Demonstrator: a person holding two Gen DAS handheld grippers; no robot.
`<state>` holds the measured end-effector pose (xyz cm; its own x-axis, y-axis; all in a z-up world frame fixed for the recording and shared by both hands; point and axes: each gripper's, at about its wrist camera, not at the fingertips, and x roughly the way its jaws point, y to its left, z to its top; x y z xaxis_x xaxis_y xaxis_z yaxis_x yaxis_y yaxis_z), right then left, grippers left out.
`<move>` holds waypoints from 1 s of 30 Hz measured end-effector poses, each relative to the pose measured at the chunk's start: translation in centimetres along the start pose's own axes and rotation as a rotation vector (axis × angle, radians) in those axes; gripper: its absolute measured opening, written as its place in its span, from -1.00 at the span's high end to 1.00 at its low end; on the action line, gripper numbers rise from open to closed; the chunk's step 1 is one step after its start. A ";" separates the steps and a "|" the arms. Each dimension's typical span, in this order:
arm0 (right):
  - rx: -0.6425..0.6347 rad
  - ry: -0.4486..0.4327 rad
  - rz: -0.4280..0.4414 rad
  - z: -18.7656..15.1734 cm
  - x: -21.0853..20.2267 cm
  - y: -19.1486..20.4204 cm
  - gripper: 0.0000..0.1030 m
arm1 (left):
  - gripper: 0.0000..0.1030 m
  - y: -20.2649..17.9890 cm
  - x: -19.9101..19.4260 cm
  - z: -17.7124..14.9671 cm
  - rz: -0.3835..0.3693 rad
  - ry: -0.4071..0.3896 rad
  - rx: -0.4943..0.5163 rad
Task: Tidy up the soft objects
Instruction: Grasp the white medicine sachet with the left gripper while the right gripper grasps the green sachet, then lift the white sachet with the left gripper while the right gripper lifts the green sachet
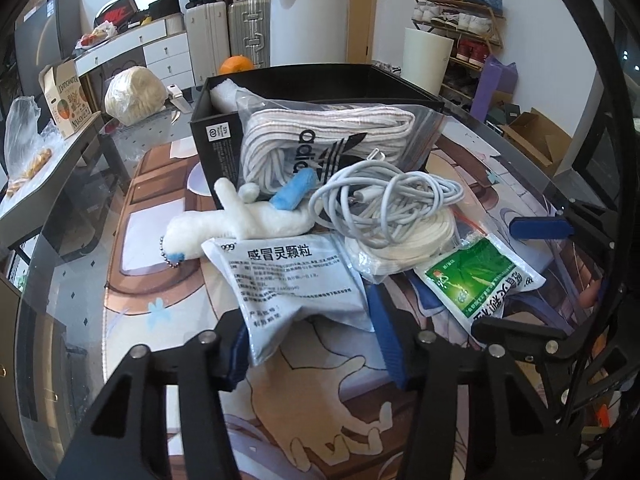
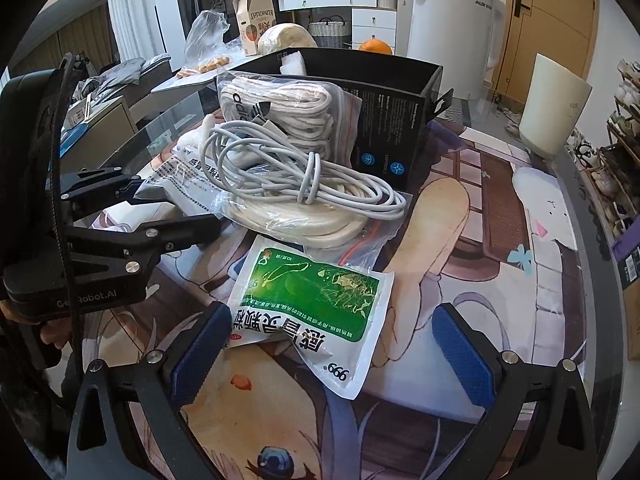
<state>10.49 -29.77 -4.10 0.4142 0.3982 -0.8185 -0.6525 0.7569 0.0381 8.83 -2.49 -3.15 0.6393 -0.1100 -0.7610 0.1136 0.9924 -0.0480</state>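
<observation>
A pile of soft items lies on the glass table before a black open box (image 1: 224, 136) (image 2: 400, 92). It holds bagged white adidas socks (image 1: 320, 140) (image 2: 280, 108), a grey coiled cable (image 1: 388, 200) (image 2: 288, 176), a bagged white strap coil (image 1: 404, 248) (image 2: 296, 220), a white plush toy (image 1: 236, 220), a white medicine sachet (image 1: 292, 280) and a green medicine sachet (image 1: 476, 280) (image 2: 320, 300). My left gripper (image 1: 316, 352) is open with the white sachet's near end between its blue pads. My right gripper (image 2: 332, 348) is open around the green sachet's near end.
An orange (image 1: 236, 65) and a bagged round lump (image 1: 134, 94) lie behind the box. A white cylinder (image 2: 554, 104) stands at the table's far right. A side table with a kumquat carton (image 1: 66, 98) is at left; shoe rack (image 1: 460, 16) behind.
</observation>
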 end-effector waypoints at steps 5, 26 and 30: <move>-0.003 0.000 0.002 0.1 0.0 0.1 -0.99 | 0.18 -0.1 -0.3 -0.2 -0.001 -0.004 0.010; -0.061 -0.035 0.022 0.2 -0.3 1.1 0.06 | 0.53 0.3 -2.1 -2.0 -0.024 -0.047 0.005; -0.086 -0.044 0.035 0.1 -0.5 1.5 0.45 | 0.57 0.4 -2.5 -2.5 -0.020 -0.058 0.003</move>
<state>9.35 -28.75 -3.55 0.4165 0.4470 -0.7917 -0.7179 0.6960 0.0153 5.41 -1.66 -2.91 0.6800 -0.1328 -0.7211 0.1291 0.9898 -0.0605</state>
